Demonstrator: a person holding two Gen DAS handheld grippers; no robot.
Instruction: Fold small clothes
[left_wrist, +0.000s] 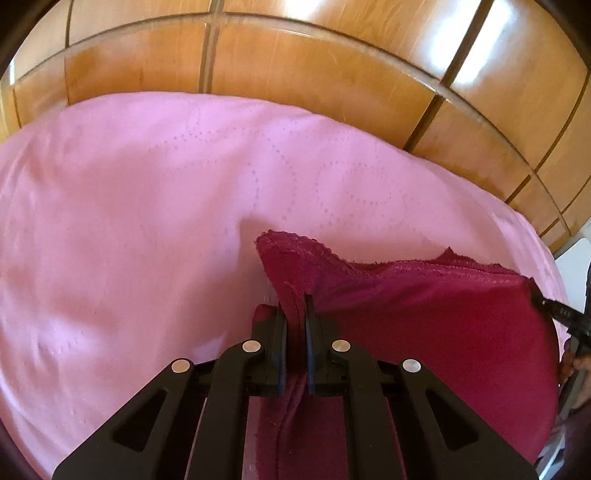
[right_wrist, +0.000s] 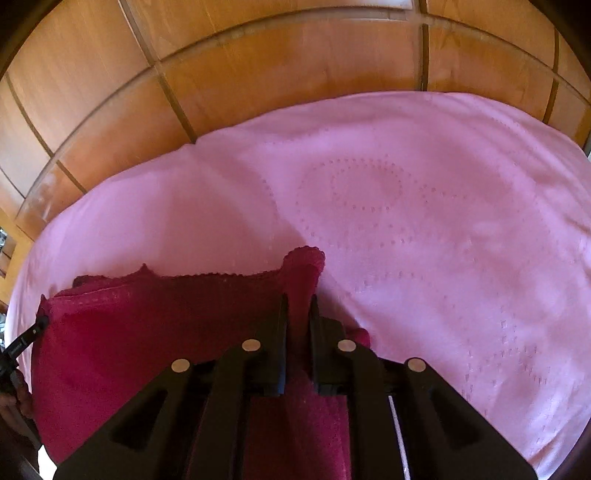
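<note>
Crimson knit fills the lower part of both views: your small garment (left_wrist: 424, 317), lace-edged along its top, is stretched between the two tools above a pink bedsheet (left_wrist: 129, 192).

Your left hand-held gripper (left_wrist: 295, 306) has its jaws nearly together, pinching one upper corner of the garment; a seam of the fabric runs down between the pads. Your right hand-held gripper (right_wrist: 298, 306) clamps the opposite corner the same way, with a slightly wider gap packed with cloth.

At the right edge of the left wrist view you can see the tip of the right tool biting the far corner. The right wrist view shows the left tool's tip at its left edge, with fingers (right_wrist: 14, 402) below it. Wood panelling (right_wrist: 258, 62) curves across the top of each frame.
</note>
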